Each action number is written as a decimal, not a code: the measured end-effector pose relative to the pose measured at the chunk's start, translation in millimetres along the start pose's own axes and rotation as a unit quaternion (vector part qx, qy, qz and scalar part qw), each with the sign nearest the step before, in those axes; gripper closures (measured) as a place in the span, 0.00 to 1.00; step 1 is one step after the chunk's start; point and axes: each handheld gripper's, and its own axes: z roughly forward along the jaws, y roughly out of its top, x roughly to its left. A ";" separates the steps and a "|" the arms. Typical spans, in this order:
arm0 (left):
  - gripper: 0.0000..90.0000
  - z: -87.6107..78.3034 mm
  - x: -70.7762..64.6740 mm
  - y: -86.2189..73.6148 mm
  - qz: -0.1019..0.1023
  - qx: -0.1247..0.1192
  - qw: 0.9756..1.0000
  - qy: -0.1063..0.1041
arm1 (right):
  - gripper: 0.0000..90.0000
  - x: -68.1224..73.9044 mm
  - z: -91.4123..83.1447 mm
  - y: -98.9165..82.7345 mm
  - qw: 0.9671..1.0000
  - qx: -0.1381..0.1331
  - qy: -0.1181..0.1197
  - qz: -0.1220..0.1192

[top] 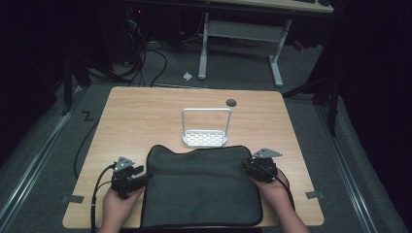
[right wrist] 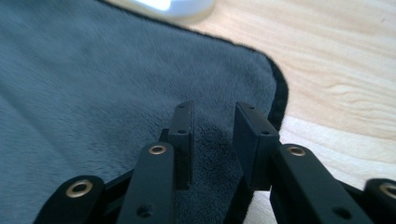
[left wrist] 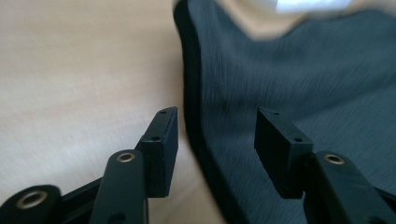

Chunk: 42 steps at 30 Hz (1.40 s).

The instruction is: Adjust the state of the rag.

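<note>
High view: a dark grey rectangular fabric cloth with black edging (top: 201,187) lies flat on the near half of my light wooden tabletop (top: 145,116), its far edge touching or just overlapping the base of a small white metal rack with a tall loop handle (top: 205,127). My left tongs (top: 141,177) sit at the cloth's left edge near its far corner, my left hand (top: 116,206) behind them; my right tongs (top: 250,167) sit at the right far corner, held by my right hand (top: 274,189). Left gripper view: my left tongs (left wrist: 215,135) stand spread, one jaw over bare wood, the other over the cloth, the black hem (left wrist: 194,116) running between them without either pad pressing on it. Right gripper view: my right tongs (right wrist: 214,135) are partly spread, both jaws low over the plush cloth (right wrist: 93,93) just inside its rounded corner, a narrow gap between the pads; I cannot tell whether any fabric is caught there. The white rack (right wrist: 168,7) shows blurred beyond the cloth's far edge.
</note>
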 end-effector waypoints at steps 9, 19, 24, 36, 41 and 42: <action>0.59 -21.5 -37.7 -21.2 0.073 0.037 0.996 0.030 | 0.76 0.6 -17.8 -24.9 1.000 0.012 -0.001 0.003; 0.73 -8.2 -29.7 10.4 0.053 0.014 0.998 -0.035 | 0.89 11.3 -25.8 -14.6 1.000 0.000 0.023 -0.010; 0.98 25.8 -23.2 21.9 0.056 0.034 0.998 -0.024 | 1.00 23.6 -12.3 -14.3 0.998 0.029 0.038 -0.030; 0.91 45.7 -77.9 21.1 0.084 0.025 0.993 -0.085 | 0.99 -36.7 -15.5 -18.8 0.998 0.032 -0.046 0.016; 0.81 44.2 -74.1 25.3 0.088 0.015 0.993 -0.078 | 0.91 -38.4 -29.6 -18.0 0.999 0.000 -0.048 0.025; 0.79 43.3 -69.0 27.0 0.083 0.012 0.994 -0.070 | 0.90 -35.4 -33.0 -17.1 0.999 -0.008 -0.048 0.022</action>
